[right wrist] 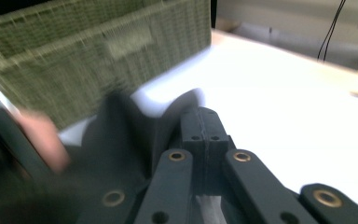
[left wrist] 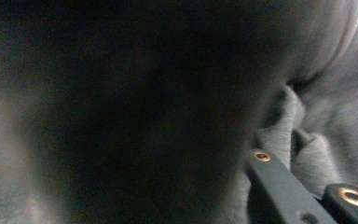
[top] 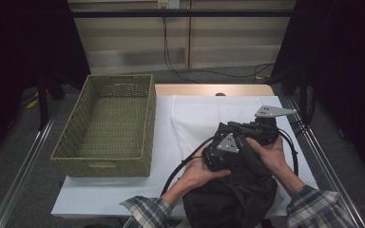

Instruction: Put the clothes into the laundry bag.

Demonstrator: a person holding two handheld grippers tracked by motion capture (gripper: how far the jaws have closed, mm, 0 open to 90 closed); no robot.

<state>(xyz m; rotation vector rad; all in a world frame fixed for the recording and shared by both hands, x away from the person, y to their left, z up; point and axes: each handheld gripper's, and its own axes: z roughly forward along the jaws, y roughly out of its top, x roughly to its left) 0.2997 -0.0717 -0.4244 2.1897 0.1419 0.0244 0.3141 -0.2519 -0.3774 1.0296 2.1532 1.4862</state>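
Note:
A dark garment (top: 233,190) lies bunched at the table's front right, partly hanging over the near edge. Both hands press into its top. My left gripper (top: 218,159) is sunk into the folds, and in the left gripper view the cloth (left wrist: 331,116) crowds right up against the left gripper (left wrist: 270,172). My right gripper (top: 261,130) sits just behind and to the right of it. In the right gripper view the right gripper (right wrist: 205,123) has its jaws together, with a fold of the garment (right wrist: 116,140) caught at their tip.
A woven green basket (top: 149,118) stands empty on the left side of the table, also seen in the right gripper view as the basket (right wrist: 98,56). A white sheet (top: 195,118) covers the tabletop. Black cables (top: 185,164) loop from the grippers.

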